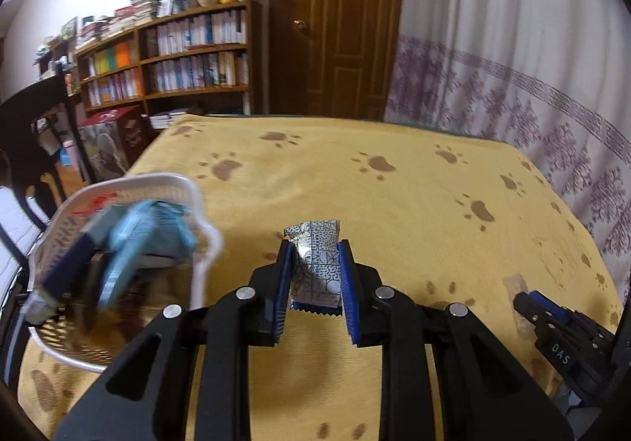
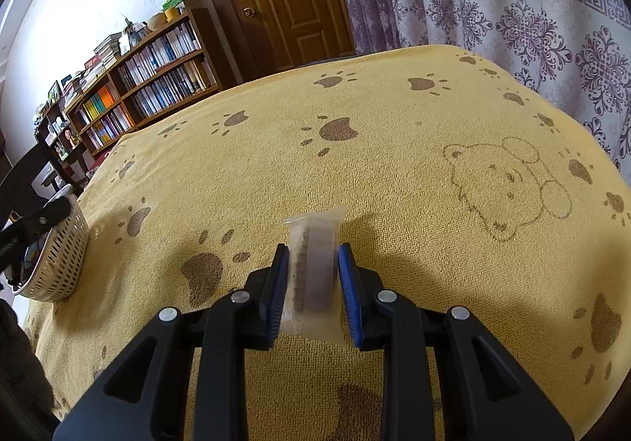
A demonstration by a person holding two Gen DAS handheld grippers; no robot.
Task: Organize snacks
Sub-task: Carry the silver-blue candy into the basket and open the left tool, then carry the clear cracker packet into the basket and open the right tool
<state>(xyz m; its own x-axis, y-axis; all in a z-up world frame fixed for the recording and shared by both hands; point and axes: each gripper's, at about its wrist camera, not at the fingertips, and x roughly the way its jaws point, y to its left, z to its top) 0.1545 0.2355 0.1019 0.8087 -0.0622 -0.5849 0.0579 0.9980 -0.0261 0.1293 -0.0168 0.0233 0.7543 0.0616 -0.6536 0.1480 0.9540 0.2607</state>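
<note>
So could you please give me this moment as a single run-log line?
left claw: shut on silver patterned snack packet | right claw: shut on clear-wrapped round brown snack | white perforated plastic basket: holds snacks

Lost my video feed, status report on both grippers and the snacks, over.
Left gripper shut on patterned foil snack, beside white basket. Right gripper shut on clear-wrapped snack over yellow cloth. Nothing in the way.

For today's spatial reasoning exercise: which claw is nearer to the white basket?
Left. The left claw, gripping a patterned snack packet, sits right beside the white basket. The right claw, holding a clear-wrapped snack, is farther across the yellow cloth.
</note>
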